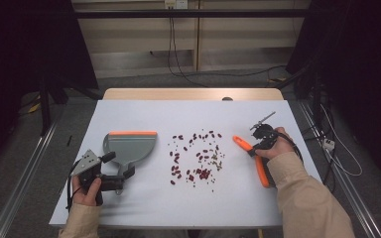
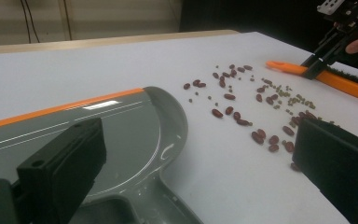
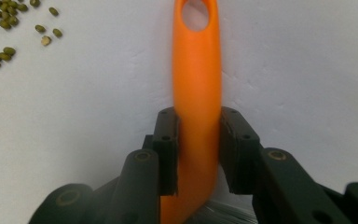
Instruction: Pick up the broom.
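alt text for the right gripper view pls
The right gripper has its two black jaws closed on the orange brush handle, which runs up the white table to a hanging hole at its tip. Small green beans lie scattered at the upper left.

Both forearms wear loose beige sleeves (image 1: 302, 193), cuffed at the wrist. The left gripper (image 1: 115, 171) is black, topped by a grey three-cornered plate (image 1: 87, 161) dotted with small dark holes, and a black cable loops from its rear. Its jaws are thick black blocks with flat, matte pads (image 2: 65, 172), one bearing a round screw hole. The right gripper (image 1: 258, 144) is black too — its linkage arms end in rounded knuckles with brass-coloured bushings (image 3: 142, 156), and each pad block carries small recessed screws. A slim grey rod juts from its top.
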Available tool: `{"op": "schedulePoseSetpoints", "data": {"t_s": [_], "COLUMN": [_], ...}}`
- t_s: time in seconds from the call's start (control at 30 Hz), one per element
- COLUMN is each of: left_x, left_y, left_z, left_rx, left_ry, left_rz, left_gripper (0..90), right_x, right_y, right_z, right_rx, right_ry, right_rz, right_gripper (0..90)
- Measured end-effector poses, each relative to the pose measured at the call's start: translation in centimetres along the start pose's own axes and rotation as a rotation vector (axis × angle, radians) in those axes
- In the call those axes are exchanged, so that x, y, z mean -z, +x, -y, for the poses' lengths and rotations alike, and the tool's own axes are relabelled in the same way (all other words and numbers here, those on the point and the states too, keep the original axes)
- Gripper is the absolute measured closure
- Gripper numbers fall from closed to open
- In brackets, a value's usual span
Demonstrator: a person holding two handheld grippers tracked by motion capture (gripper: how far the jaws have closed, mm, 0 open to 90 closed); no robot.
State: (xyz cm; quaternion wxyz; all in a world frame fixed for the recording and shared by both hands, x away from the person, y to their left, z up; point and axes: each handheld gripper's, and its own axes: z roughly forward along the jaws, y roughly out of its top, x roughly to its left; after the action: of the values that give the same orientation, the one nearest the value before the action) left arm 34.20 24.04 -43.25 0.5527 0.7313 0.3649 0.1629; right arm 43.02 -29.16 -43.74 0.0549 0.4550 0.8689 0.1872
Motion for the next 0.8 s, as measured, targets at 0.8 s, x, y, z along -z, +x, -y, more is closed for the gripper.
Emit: {"op": "schedulePoseSetpoints", "data": {"t_s": [0.8], "left_x": [0.0], "left_y": [-0.1], "left_z": [-0.3], "left_rx": [0.007], "left_ry": [-0.003], "left_rz": [-0.031], "left_gripper": [2.6], "right_x": [7.0], "right_y": [2.2], "right_z": [5.1], "right_rx": [-0.145], "right_ry": [-0.678], "right_rz": [0.067], "right_gripper": [70.6]}}
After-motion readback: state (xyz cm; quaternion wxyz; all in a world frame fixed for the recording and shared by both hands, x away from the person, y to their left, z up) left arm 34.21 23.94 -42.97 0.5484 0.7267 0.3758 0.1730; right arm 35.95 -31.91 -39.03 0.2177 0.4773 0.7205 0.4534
